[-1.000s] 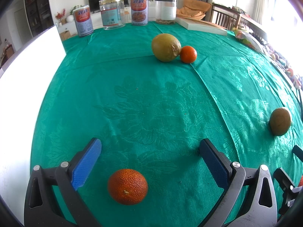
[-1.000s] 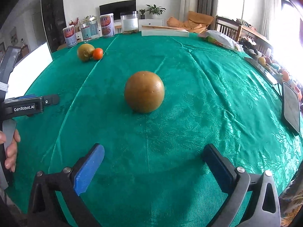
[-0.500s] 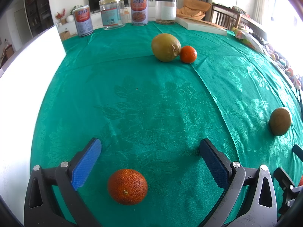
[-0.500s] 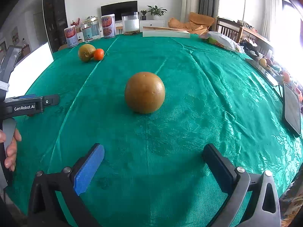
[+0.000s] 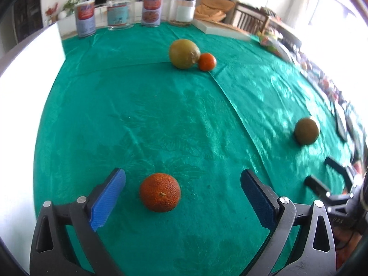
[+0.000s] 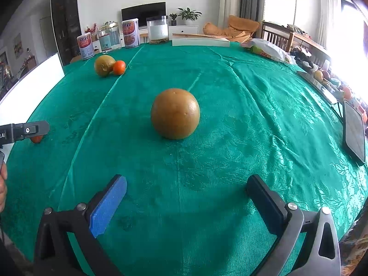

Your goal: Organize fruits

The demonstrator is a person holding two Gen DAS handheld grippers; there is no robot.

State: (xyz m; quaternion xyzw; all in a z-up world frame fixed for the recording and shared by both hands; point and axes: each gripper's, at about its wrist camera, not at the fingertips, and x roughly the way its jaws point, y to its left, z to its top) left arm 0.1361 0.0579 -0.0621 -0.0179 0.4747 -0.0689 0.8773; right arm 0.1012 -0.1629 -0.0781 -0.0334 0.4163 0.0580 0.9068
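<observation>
With both tongs point(image 5: 182, 192) point(image 6: 186, 197) spread wide and empty, we'd pinch the firm, roll-prone orange point(image 5: 160, 192) gently across its widest middle.

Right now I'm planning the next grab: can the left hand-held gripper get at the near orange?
Probably yes: the left hand-held gripper is open, the orange sits between its fingers, nothing blocking.

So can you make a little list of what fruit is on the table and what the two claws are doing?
near orange: on the green cloth, between the left claw tips, not touched
brown fruit: ahead of the right claw
far pair: yellow-green fruit touching a small orange
left claw: open
right claw: open, holding nothing
</observation>
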